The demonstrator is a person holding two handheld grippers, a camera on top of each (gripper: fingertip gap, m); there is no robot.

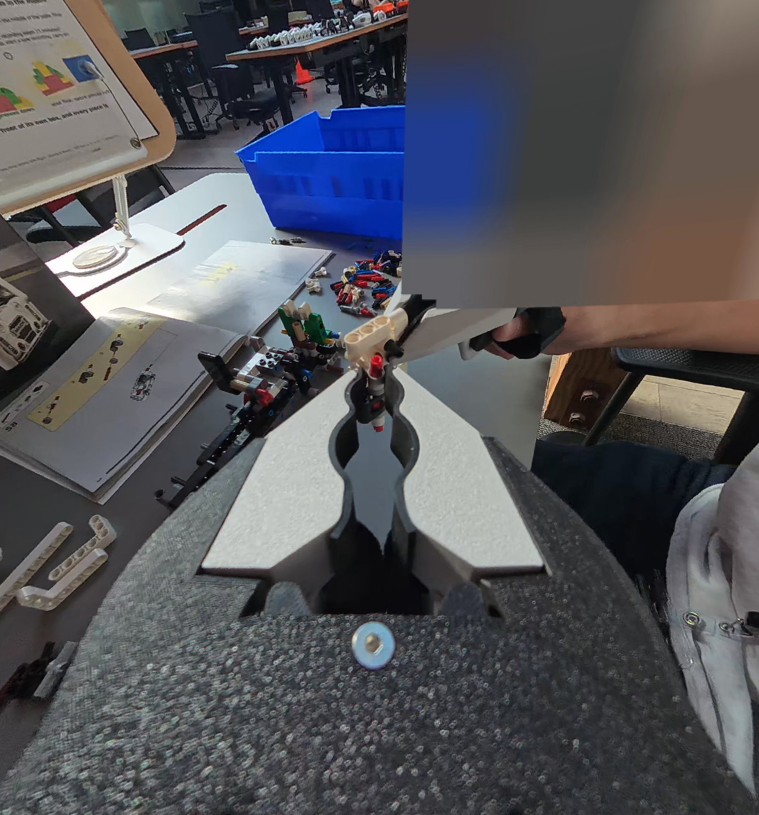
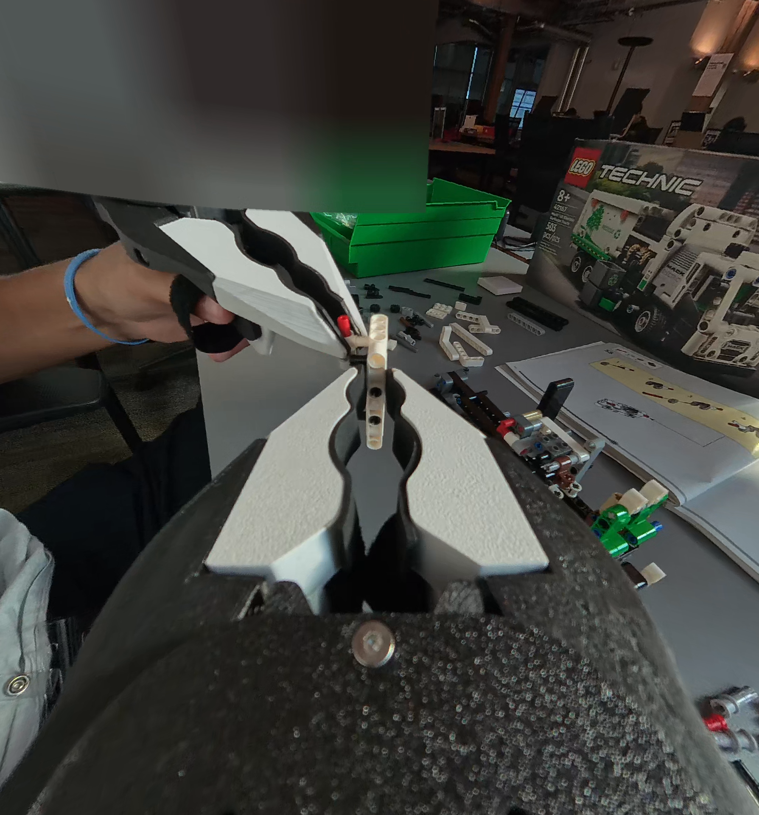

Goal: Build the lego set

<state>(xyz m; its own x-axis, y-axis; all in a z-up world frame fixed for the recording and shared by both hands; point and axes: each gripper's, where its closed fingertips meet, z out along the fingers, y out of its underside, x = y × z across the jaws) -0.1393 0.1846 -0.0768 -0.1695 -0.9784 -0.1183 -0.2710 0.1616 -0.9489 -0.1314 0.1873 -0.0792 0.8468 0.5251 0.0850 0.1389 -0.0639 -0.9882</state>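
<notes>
Two hand-held grippers meet above the bench, each clamped on a small building part.

The left hand-held gripper (image 1: 374, 388) pinches a short red, grey and black axle piece (image 1: 375, 397); the right hand-held gripper (image 2: 375, 397) grips a cream perforated beam (image 2: 376, 383). Axle tip and beam seem to touch. Both hang over the bench's near edge, just beside a part-built model (image 1: 271, 383) and an open instruction booklet (image 1: 104, 397).

Both grippers (image 1: 375, 375) (image 2: 375, 375) clamped (tips meeting).
</notes>
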